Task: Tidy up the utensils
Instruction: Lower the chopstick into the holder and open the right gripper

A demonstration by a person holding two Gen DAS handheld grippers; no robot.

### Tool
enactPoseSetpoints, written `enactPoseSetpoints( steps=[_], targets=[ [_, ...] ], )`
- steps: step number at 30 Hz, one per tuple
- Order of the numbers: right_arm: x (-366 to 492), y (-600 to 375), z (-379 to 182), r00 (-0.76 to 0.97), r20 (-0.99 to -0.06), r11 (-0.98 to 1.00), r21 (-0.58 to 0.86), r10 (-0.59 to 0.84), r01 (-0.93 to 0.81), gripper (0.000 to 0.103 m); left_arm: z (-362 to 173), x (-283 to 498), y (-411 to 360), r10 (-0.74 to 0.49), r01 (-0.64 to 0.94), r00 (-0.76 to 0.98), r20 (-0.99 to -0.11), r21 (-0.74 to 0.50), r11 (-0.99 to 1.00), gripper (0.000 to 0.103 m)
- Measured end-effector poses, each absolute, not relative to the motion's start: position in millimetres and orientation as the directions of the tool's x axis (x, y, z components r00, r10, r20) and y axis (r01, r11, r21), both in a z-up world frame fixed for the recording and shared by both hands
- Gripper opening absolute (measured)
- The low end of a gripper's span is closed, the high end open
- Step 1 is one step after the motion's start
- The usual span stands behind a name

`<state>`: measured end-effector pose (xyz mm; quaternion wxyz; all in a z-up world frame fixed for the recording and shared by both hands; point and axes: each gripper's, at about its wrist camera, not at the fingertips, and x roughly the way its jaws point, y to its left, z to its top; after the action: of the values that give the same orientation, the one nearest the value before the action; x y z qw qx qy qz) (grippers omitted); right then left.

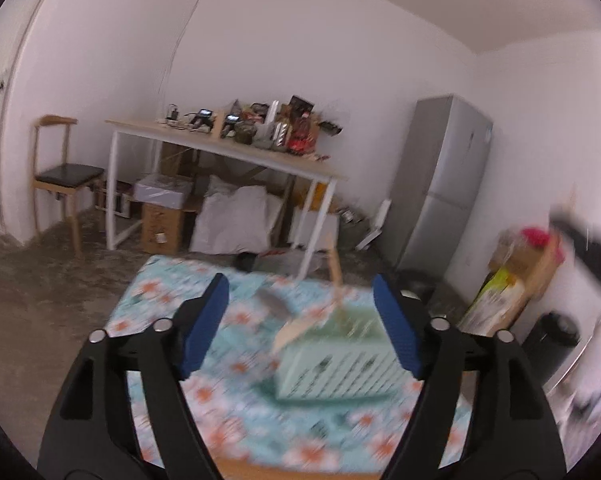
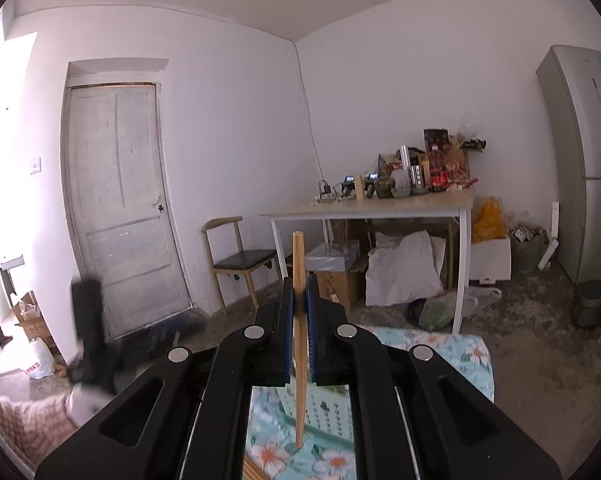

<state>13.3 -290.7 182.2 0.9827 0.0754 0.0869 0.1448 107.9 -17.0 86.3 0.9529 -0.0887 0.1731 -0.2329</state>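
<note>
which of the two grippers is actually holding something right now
The right gripper: its blue pads are clamped on an upright wooden stick. The left gripper stands wide open with nothing between its pads.

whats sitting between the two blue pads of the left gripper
In the left wrist view, the pale green slotted utensil holder on the floral tablecloth; the pads touch nothing.

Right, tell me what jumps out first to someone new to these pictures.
The right gripper stands shut on a pale wooden stick held nearly upright, mid-frame in its own view. Below the open left gripper, a mint-green slotted utensil holder sits on a floral tablecloth. Behind, a cluttered white table stands against the far wall.
</note>
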Motion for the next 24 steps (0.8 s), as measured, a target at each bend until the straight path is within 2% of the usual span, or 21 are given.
enactPoseSetpoints(
  steps=[5, 8, 13, 17, 22, 24],
  targets=[
    [33, -292, 206, 0.949, -0.123, 0.948, 0.170, 0.291, -0.269, 0.006, 48, 74, 4, -0.401, 0.365, 0.837, -0.372, -0.166, 0.916, 0.083],
    [49, -291, 215, 0.951, -0.115, 0.949, 0.169, 0.288, -0.267, 0.006, 26, 61, 18, -0.379, 0.332, 0.827, -0.416, -0.183, 0.925, 0.085],
    [83, -274, 209, 0.964, -0.130, 0.972, 0.081, 0.230, -0.221, 0.006, -14, 46, 23, -0.332, 0.299, 0.803, -0.495, -0.147, 0.943, 0.086],
    [116, -257, 182, 0.966, -0.209, 0.987, 0.001, 0.155, -0.158, 0.007, -26, 40, 22, -0.343, 0.308, 0.785, -0.517, -0.154, 0.939, 0.087],
    [141, -247, 148, 0.929, -0.345, 0.990, -0.002, 0.134, -0.143, 0.009, -32, 34, 18, -0.361, 0.328, 0.777, -0.516, -0.158, 0.932, 0.089],
    [140, -250, 146, 0.922, -0.358, 0.989, 0.032, 0.147, -0.145, 0.023, -33, 32, 15, -0.369, 0.336, 0.774, -0.515, -0.162, 0.928, 0.089]
  ],
)
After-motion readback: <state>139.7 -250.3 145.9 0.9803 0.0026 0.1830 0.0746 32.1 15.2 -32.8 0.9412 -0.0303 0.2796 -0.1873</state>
